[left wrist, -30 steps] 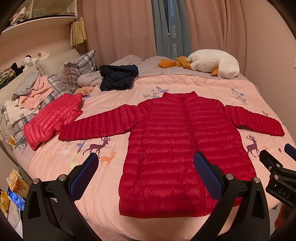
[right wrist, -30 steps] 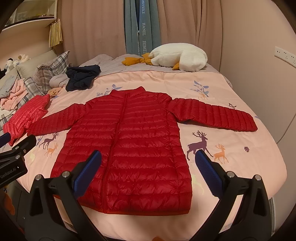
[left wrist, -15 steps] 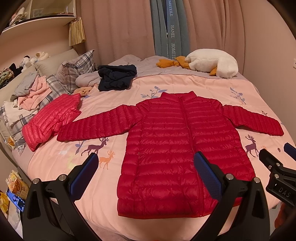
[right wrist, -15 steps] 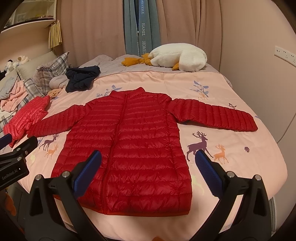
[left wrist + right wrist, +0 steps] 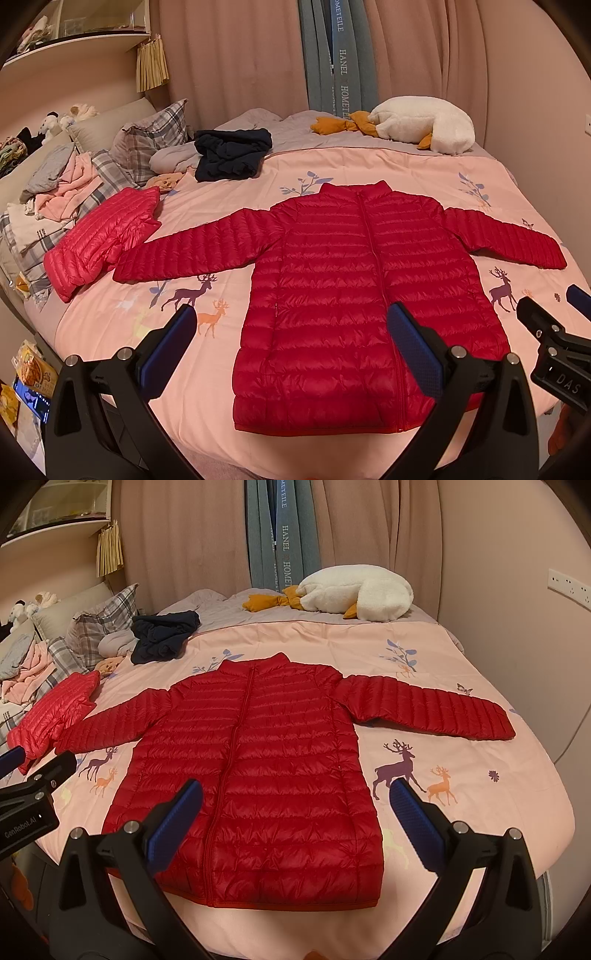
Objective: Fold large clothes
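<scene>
A red quilted puffer jacket (image 5: 354, 280) lies flat and zipped on the pink bedspread (image 5: 388, 166), sleeves spread to both sides. It also shows in the right wrist view (image 5: 255, 775). My left gripper (image 5: 291, 339) is open and empty, held above the jacket's lower hem near the bed's front edge. My right gripper (image 5: 295, 812) is open and empty, over the jacket's lower right part. The right gripper shows at the right edge of the left wrist view (image 5: 546, 325), and the left gripper at the left edge of the right wrist view (image 5: 33, 775).
A folded pink-red puffer jacket (image 5: 103, 240) lies by the left sleeve end. A dark navy garment (image 5: 232, 155), plaid pillows (image 5: 151, 140), a clothes pile (image 5: 55, 184) and a white goose plush (image 5: 421, 123) lie farther back. Curtains hang behind; a wall stands on the right.
Both grippers have stayed open and the views have shifted only slightly. The jacket has not moved.
</scene>
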### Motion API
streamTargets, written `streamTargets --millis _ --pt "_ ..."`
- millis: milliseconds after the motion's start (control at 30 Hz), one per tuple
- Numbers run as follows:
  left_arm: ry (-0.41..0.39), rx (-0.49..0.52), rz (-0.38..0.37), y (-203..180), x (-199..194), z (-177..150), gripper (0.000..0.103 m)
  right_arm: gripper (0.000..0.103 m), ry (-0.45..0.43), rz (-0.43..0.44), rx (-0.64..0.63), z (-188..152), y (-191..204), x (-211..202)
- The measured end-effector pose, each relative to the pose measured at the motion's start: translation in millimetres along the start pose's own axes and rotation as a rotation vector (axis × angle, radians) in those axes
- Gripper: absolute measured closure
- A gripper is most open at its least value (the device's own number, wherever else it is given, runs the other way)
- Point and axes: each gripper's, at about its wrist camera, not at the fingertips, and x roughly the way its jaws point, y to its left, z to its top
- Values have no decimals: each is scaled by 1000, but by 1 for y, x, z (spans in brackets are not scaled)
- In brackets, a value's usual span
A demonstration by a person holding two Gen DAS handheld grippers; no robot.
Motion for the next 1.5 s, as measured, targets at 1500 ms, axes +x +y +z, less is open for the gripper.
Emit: streamTargets --millis 1500 --pt "133 -537 -633 49 144 -14 1 2 2 124 1026 -15 -373 222"
